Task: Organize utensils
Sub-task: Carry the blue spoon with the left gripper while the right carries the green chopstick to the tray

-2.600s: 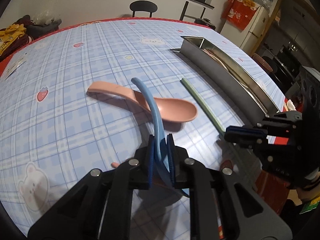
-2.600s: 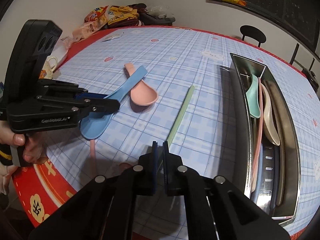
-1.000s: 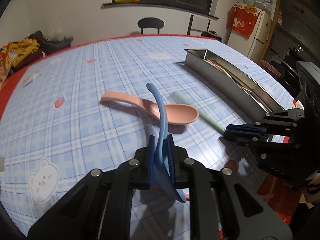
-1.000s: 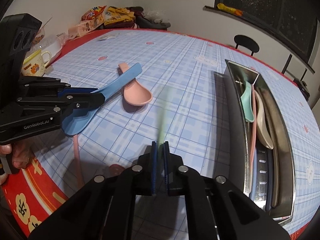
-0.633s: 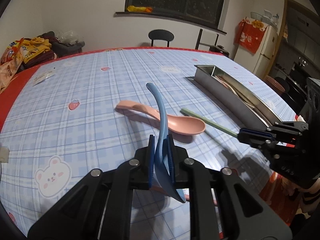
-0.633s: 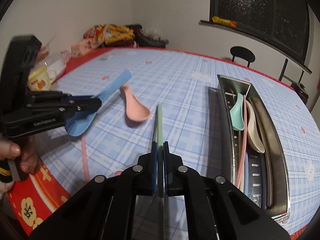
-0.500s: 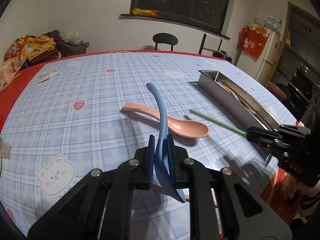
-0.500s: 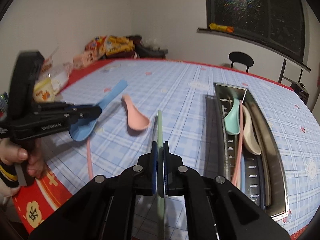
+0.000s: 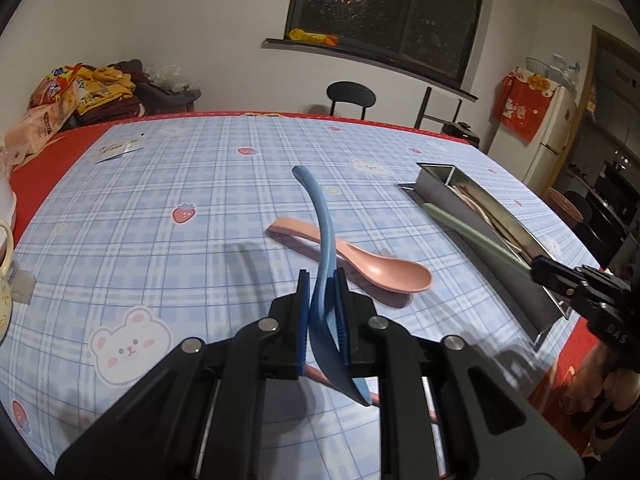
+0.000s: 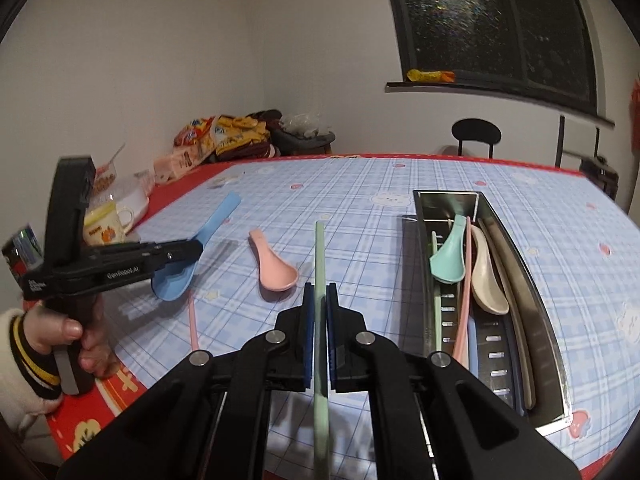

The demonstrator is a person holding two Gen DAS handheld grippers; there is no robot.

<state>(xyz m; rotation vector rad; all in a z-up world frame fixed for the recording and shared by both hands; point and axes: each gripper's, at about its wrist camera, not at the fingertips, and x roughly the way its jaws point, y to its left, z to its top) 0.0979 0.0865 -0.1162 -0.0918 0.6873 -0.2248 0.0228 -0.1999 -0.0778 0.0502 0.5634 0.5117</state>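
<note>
Right of the right gripper (image 10: 319,312), clamped on the green chopstick (image 10: 319,264), the steel tray (image 10: 532,276) should be approached lengthwise; a blue spoon (image 9: 322,236) is pinched by the left gripper (image 9: 323,308).

Two hand-held grippers are showing: the left hand-held gripper (image 9: 323,300) and the right hand-held gripper (image 10: 319,308); four spoons are showing: one blue spoon (image 9: 322,240), one pink spoon (image 9: 372,266) lying on the counter (image 9: 160,208), one mint spoon (image 10: 450,256) and one cream spoon (image 10: 486,276), the last two sitting in the one metal tray (image 10: 532,300); one green chopstick (image 10: 320,264) is showing; one pink chopstick (image 10: 193,326) is lying on the counter, and another pink chopstick (image 10: 463,304) is lying in the tray; further sticks in the tray are too hidden to count; one mug (image 10: 108,222) is standing at the edge; one chair (image 10: 476,134) is standing behind.
</note>
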